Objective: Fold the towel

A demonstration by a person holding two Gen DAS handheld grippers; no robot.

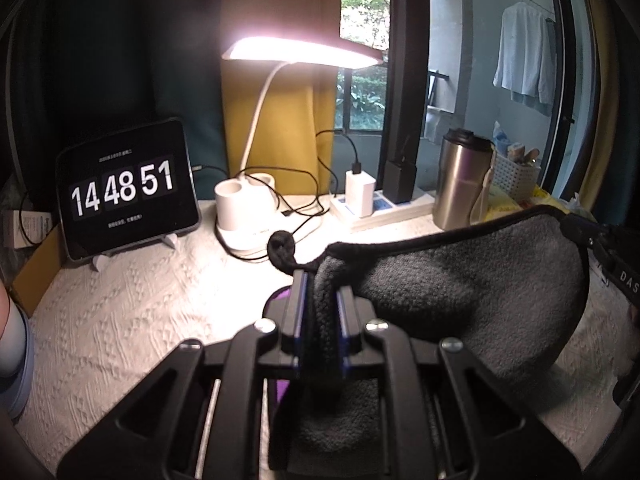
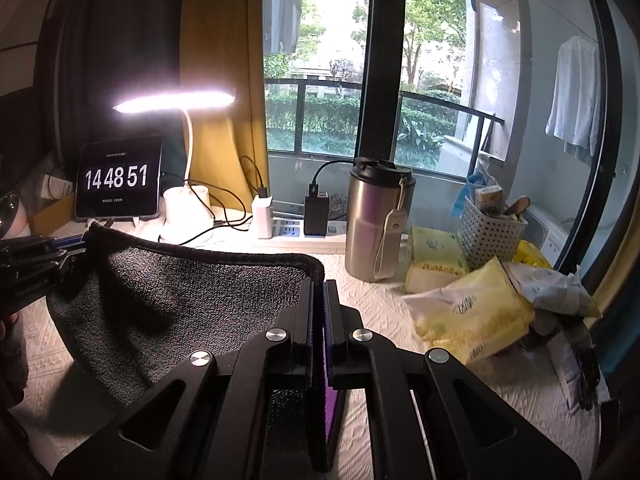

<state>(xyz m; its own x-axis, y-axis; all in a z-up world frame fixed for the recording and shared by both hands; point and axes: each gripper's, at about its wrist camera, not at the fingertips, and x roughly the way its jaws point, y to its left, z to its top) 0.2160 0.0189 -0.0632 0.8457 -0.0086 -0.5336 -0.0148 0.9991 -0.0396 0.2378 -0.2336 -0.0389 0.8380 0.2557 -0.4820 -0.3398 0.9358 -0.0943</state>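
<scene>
L + R grippers [image 1: 322, 300] [image 2: 319, 300] pinch towel [image 1: 460, 280] corners (tissue packs [image 2: 472, 312] only in R view).

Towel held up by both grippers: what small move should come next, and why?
Probably carry both corners forward and lower them. The left gripper and right gripper each pinch a top corner of the grey towel, which sags between them above the white tablecloth, not yet doubled over.
</scene>
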